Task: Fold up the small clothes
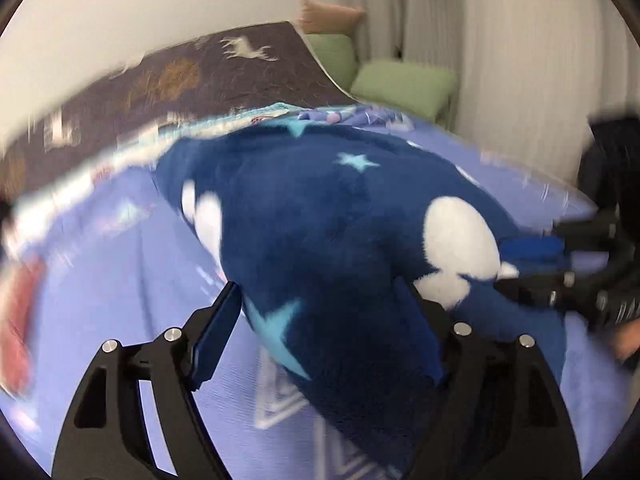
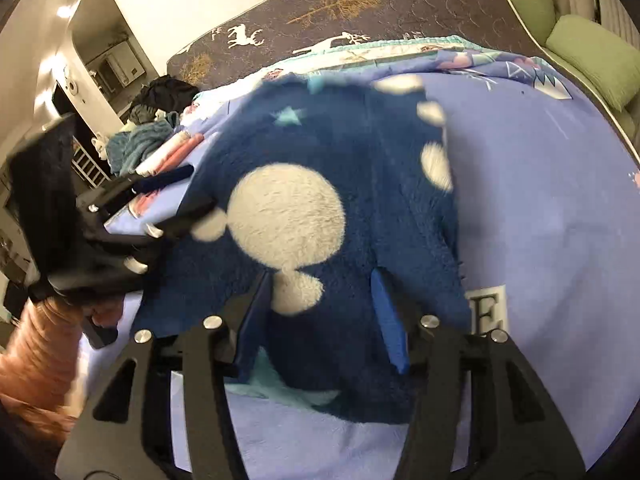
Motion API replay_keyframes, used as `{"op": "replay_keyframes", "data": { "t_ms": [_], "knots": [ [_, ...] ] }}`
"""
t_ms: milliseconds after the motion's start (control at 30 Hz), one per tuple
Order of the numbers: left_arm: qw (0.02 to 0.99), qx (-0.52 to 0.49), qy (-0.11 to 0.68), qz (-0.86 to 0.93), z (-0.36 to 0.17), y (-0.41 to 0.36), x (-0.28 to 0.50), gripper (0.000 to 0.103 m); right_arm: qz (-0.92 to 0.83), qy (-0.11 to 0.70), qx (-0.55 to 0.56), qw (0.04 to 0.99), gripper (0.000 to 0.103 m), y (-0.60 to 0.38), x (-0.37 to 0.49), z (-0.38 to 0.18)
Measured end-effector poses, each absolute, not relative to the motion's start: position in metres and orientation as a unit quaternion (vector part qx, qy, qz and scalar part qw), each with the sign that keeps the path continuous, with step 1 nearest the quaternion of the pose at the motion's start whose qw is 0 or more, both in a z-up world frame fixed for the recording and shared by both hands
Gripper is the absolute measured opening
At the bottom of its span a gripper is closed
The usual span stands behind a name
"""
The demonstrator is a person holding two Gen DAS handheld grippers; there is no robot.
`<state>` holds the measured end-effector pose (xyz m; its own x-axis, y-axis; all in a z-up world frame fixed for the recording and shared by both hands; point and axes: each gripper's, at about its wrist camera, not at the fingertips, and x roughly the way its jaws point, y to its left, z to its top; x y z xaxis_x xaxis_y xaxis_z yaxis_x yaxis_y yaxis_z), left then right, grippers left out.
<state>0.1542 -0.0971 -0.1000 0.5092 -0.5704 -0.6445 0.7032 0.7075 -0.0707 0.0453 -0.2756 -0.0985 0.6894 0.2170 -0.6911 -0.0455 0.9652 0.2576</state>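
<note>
A dark blue fleece garment (image 1: pixel 320 220) with white blobs and light blue stars lies on the lilac bed cover (image 1: pixel 132 280). My left gripper (image 1: pixel 320 300) is open, its fingers wide apart on either side of the garment's near end. The right gripper (image 1: pixel 532 268) shows at the right of the left wrist view, at the garment's edge. In the right wrist view the garment (image 2: pixel 340 208) fills the middle. My right gripper (image 2: pixel 320 292) is open with cloth between its fingers. The left gripper (image 2: pixel 176 196) shows at the left edge of the garment.
A pile of other clothes (image 2: pixel 156 128) lies at the far left of the bed. A dark deer-patterned blanket (image 2: pixel 360 4) covers the far side. Green cushions (image 1: pixel 400 84) sit beyond the bed's far right corner, by a white curtain (image 1: pixel 520 60).
</note>
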Motion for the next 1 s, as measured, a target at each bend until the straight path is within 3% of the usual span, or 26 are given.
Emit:
{"op": "replay_keyframes", "data": {
  "t_ms": [100,300,500,567,700,1000],
  "knots": [
    [0.841,0.015,0.387,-0.379,-0.098,-0.080,0.176,0.083,0.050,0.382,0.134,0.913,0.054,-0.274,0.037,-0.083],
    [0.872,0.052,0.335,-0.353,-0.072,-0.075,0.146,0.082,0.018,0.349,0.190,0.918,0.059,-0.304,-0.011,-0.065],
    [0.856,0.041,0.341,-0.387,-0.073,-0.069,0.119,0.087,0.031,0.373,0.300,0.878,0.072,-0.321,-0.045,-0.095],
    [0.862,0.041,0.340,-0.374,-0.084,-0.075,0.118,0.098,0.060,0.377,0.359,0.852,0.080,-0.323,-0.050,-0.110],
    [0.844,-0.010,0.380,-0.378,-0.095,-0.069,0.130,0.099,0.066,0.421,0.453,0.783,0.084,-0.327,-0.034,-0.144],
    [0.851,-0.003,0.369,-0.373,-0.096,-0.071,0.125,0.100,0.029,0.386,0.491,0.780,0.094,-0.330,-0.003,-0.149]
  ]
}}
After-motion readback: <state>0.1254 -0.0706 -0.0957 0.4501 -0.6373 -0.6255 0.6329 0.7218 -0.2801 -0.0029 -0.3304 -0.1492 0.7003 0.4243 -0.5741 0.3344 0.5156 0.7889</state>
